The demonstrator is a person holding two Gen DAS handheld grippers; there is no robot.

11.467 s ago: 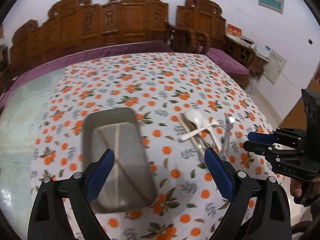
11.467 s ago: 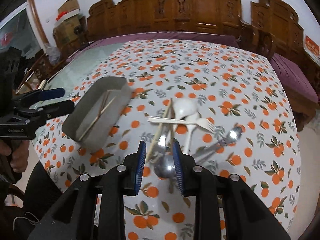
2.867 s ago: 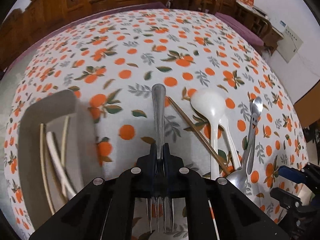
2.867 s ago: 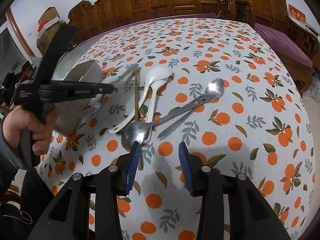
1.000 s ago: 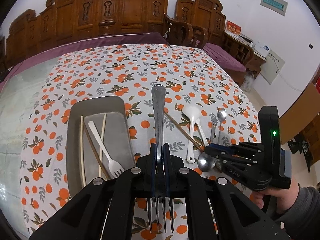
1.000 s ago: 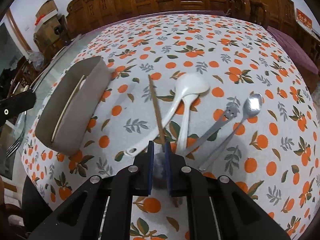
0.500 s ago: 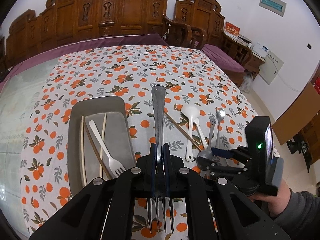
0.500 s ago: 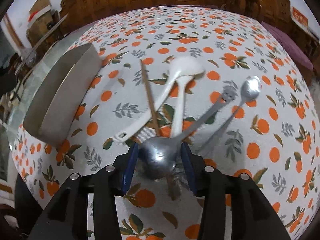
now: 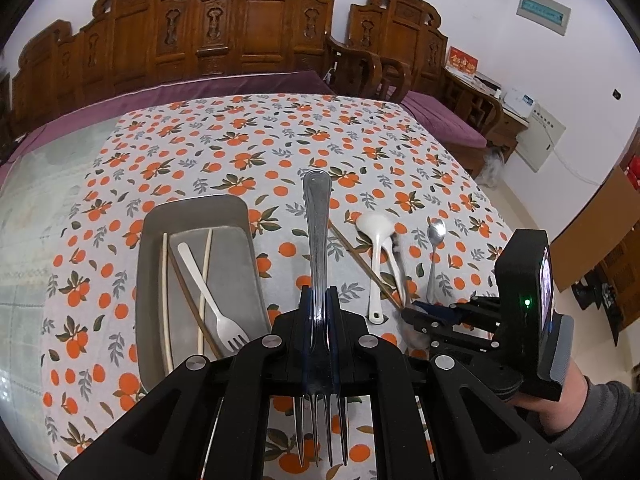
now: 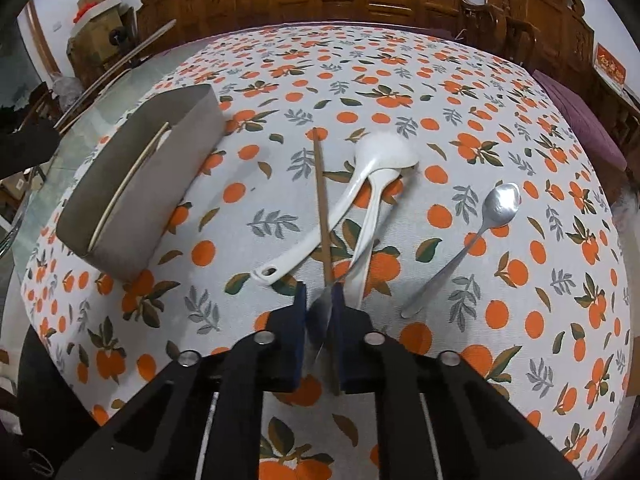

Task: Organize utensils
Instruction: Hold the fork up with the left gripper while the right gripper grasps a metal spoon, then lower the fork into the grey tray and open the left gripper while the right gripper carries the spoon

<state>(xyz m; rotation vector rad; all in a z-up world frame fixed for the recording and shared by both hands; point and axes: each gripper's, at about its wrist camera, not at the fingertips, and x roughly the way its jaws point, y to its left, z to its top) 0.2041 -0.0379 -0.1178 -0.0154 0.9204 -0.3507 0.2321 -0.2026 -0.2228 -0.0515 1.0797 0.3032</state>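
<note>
Home dining room: carved wooden chairs, fruit-print tablecloth.

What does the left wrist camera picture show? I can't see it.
The left gripper is shut on a metal fork above an orange-patterned tablecloth. A grey tray left holds chopsticks and a white plastic fork; white spoons lie right.

Far half of worktop bare. Tray blocks left; white spoons and chopstick clutter centre.
</note>
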